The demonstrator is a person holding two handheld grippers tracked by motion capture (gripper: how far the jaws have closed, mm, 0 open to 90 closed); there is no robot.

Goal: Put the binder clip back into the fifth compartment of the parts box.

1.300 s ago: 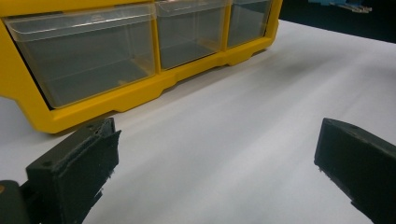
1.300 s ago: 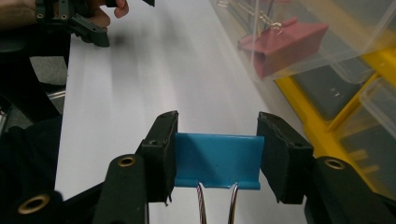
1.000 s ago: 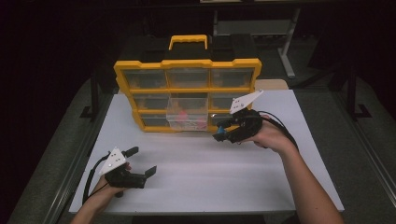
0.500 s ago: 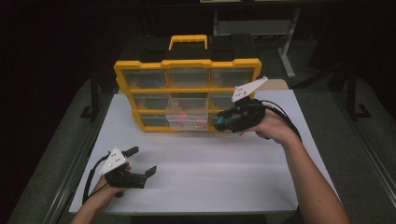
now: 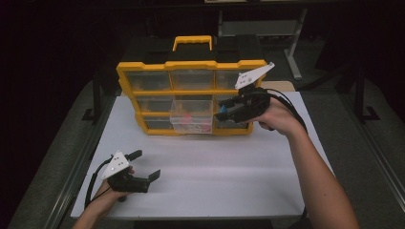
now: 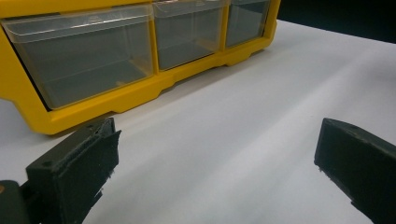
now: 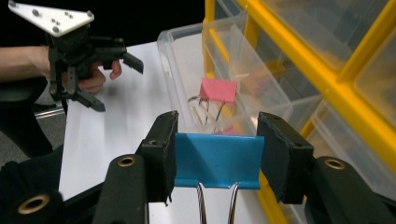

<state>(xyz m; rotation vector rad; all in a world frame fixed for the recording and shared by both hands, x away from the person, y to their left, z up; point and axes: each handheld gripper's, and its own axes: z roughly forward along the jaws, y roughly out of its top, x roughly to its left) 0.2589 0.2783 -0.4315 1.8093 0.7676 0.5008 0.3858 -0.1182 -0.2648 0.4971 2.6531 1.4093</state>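
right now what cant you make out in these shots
- Pulled-out clear drawer: the high view is too small and blurred for a count; the right gripper view shows a pink binder clip, and the blue binder clip blocks the rest.
- Blue binder clip's wire handles: cut off by the bottom edge of the right gripper view.
- Closed drawers of the yellow organizer: contents unreadable through cloudy fronts.
- Left gripper: its body is cut off in its own view.

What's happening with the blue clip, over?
Right gripper shut on blue binder clip, beside open drawer. Left gripper open, low over table. Nothing in the way.
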